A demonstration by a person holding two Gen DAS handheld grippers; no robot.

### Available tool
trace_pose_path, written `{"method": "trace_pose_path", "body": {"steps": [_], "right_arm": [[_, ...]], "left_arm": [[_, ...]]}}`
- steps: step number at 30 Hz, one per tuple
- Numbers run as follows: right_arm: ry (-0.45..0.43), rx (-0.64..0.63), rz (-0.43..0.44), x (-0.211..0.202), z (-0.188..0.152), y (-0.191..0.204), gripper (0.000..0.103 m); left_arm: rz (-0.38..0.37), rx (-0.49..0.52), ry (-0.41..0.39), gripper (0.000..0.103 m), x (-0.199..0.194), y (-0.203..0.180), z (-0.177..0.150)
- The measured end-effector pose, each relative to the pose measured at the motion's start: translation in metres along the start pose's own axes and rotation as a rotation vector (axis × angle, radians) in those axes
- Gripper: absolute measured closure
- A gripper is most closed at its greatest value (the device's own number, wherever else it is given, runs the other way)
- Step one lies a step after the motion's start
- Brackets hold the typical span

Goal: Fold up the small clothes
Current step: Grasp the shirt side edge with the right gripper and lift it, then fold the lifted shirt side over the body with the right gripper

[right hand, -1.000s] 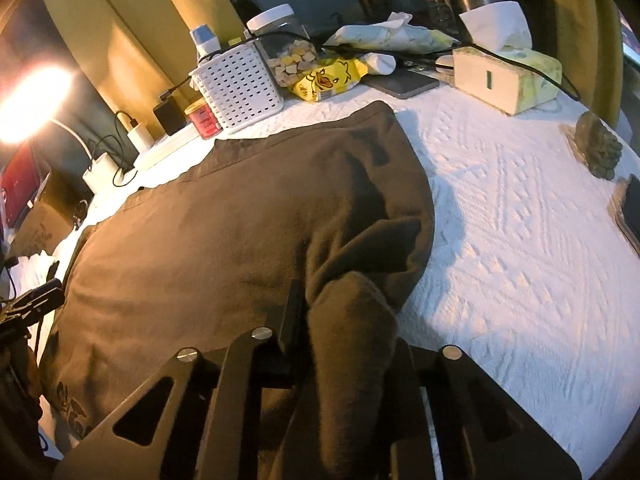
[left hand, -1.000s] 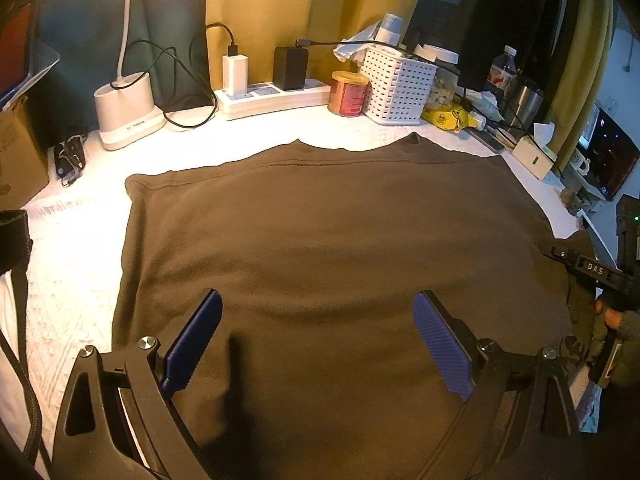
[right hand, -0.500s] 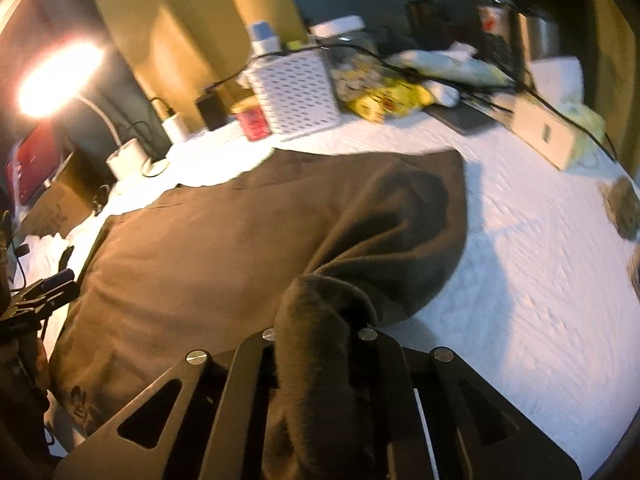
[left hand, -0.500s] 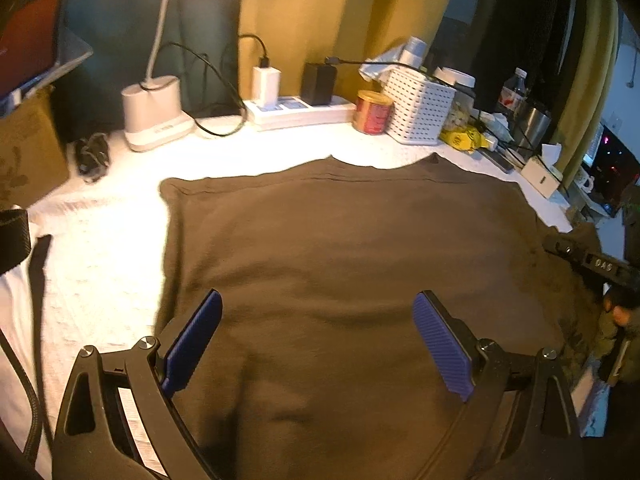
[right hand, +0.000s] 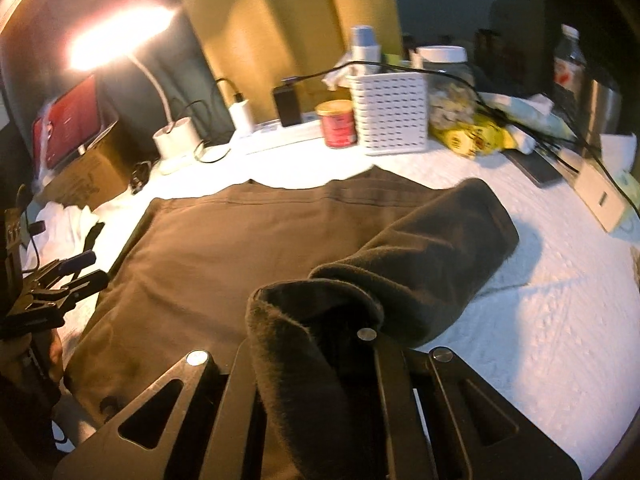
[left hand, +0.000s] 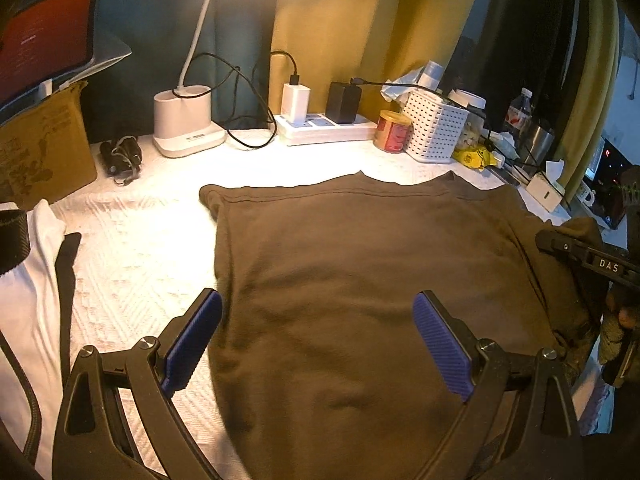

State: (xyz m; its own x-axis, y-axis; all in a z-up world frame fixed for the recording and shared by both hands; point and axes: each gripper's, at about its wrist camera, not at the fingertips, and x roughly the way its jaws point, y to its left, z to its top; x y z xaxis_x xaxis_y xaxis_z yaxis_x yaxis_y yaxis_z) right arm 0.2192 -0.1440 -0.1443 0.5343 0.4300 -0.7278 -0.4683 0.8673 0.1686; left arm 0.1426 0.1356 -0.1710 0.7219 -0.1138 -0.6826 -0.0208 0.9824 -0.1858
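Fabric of garment (right hand: pixel 304 344) hides right gripper (right hand: pixel 320 360) pads.

garment (left hand: pixel 360 280): plain dark brown, fleecy nap
tablecloth (left hand: pixel 132 248): white, raised diamond weave
left gripper (left hand: pixel 316 340) pads (left hand: pixel 442 344): blue, ribbed; frame black
basket (left hand: pixel 434 130): white, grid of holes
tin (left hand: pixel 394 131): red, gold lid
lamp base (left hand: pixel 184 120): white
curtain (left hand: pixel 340 32): mustard yellow
screen (left hand: pixel 44 36): red
packet (right hand: pixel 472 138): yellow
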Motion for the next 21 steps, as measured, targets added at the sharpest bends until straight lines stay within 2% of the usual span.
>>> {"method": "trace_pose_path", "body": {"steps": [15, 21], "right_arm": [[0.027, -0.117, 0.064, 0.014, 0.01, 0.069, 0.095], [0.049, -0.167, 0.112, 0.028, 0.011, 0.101, 0.096]], "left_arm": [[0.0, -0.046, -0.029, 0.008, -0.017, 0.03, -0.012], [0.022, -0.063, -0.037, 0.008, -0.028, 0.046, -0.017]]}}
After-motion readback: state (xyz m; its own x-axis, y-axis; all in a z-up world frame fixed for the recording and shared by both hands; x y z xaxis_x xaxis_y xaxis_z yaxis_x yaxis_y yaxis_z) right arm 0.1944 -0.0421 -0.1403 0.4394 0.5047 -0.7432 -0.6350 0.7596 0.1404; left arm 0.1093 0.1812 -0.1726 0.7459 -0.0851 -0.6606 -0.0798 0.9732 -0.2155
